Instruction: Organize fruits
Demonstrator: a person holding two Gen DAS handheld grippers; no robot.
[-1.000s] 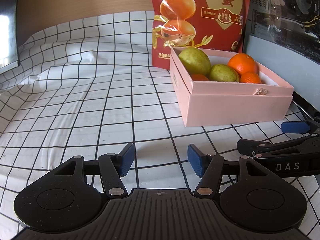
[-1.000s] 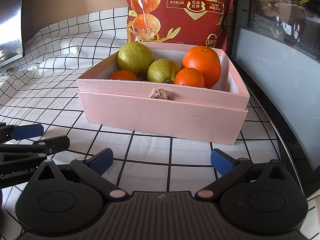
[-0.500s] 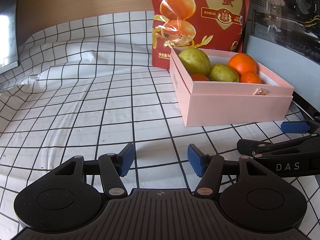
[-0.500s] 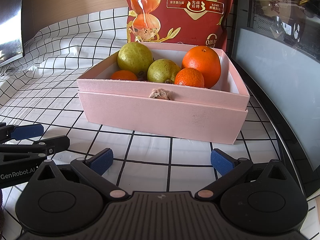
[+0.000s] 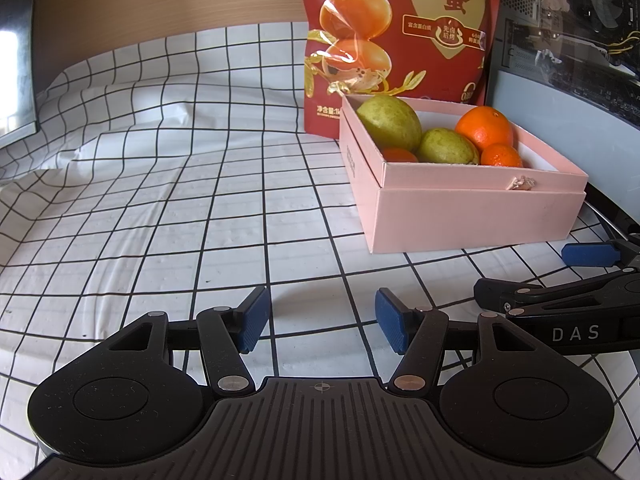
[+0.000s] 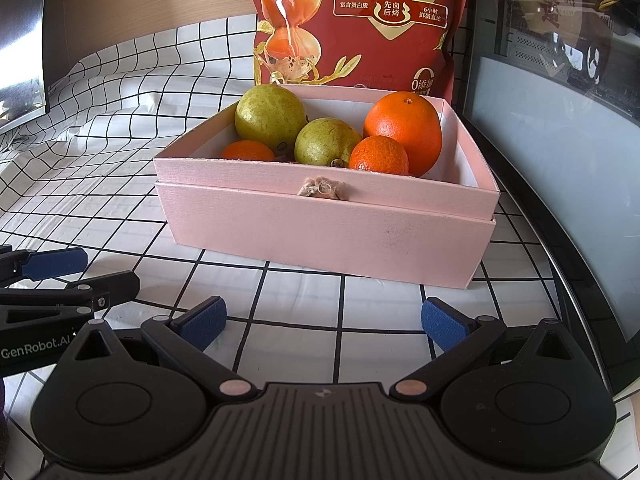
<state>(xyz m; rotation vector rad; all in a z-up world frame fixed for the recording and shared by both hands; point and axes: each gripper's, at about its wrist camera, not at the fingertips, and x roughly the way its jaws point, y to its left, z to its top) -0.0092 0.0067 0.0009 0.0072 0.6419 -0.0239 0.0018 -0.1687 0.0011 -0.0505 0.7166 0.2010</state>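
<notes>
A pink box (image 6: 320, 232) (image 5: 476, 216) stands on the checked cloth and holds two green pears (image 6: 270, 118) (image 6: 326, 146), a big orange (image 6: 406, 130) and two small mandarins (image 6: 378, 154) (image 6: 248, 150). My right gripper (image 6: 324, 322) rests open just in front of the box, with nothing between its blue pads. Left of the box and nearer to me, my left gripper (image 5: 322, 320) is open over bare cloth. Each gripper shows at the edge of the other's view.
A red snack bag (image 6: 352, 20) stands upright behind the box. A dark glass-sided computer case (image 6: 560, 120) runs along the right. The black-and-white checked cloth (image 5: 160, 200) stretches wide to the left, with a dark screen edge (image 5: 16, 80) at far left.
</notes>
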